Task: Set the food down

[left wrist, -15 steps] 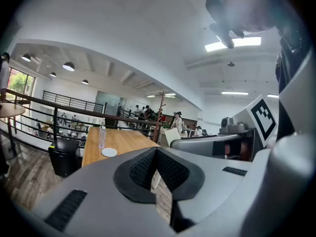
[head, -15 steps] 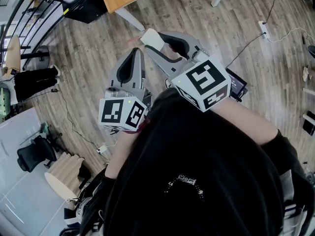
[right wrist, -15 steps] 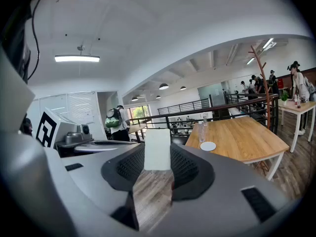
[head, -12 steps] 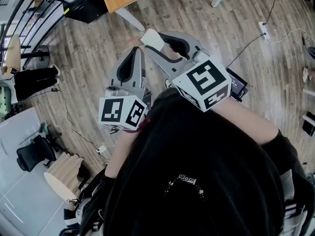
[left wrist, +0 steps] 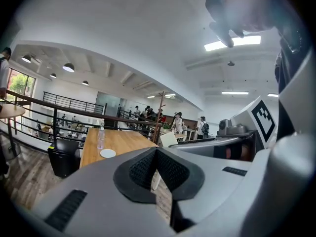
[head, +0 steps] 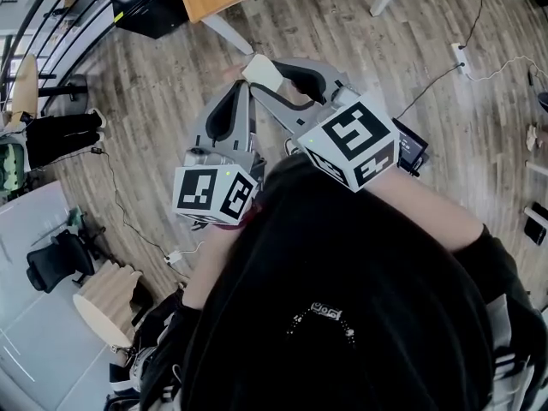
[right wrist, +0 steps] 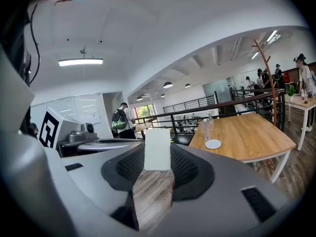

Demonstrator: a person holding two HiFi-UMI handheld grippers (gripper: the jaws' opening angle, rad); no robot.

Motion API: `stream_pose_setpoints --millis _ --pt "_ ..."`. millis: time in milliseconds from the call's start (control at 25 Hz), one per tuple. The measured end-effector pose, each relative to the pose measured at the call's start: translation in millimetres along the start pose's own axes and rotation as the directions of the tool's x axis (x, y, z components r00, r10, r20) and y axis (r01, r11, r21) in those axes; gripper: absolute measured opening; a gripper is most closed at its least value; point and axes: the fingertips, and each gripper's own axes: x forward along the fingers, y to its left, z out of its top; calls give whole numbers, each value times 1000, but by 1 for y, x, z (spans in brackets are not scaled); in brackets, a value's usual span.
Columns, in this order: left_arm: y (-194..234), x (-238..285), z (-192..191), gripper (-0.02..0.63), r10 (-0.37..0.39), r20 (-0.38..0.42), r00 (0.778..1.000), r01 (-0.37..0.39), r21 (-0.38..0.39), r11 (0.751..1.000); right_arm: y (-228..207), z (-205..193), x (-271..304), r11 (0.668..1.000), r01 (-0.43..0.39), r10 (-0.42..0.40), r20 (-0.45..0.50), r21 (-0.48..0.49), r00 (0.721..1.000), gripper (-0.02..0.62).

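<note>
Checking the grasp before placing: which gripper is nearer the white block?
Right. The right gripper clamps the white block between its pads. The left gripper is shut and empty, with its tips beside the block on the left.

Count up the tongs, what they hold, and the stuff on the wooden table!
Grey tongs: 2 (left tongs, right tongs)
Pale rectangular food block, in right tongs: 1
Clear plastic bottle: 1
Small round white plate: 1
Total: 5
</note>
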Motion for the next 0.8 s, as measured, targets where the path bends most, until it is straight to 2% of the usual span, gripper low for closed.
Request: stream_pose_setpoints --millis 800 --pt "-32 51 -3 5 -1 -35 999 3 48 999 -55 1 -24 999 -15 14 42 36 999 167"
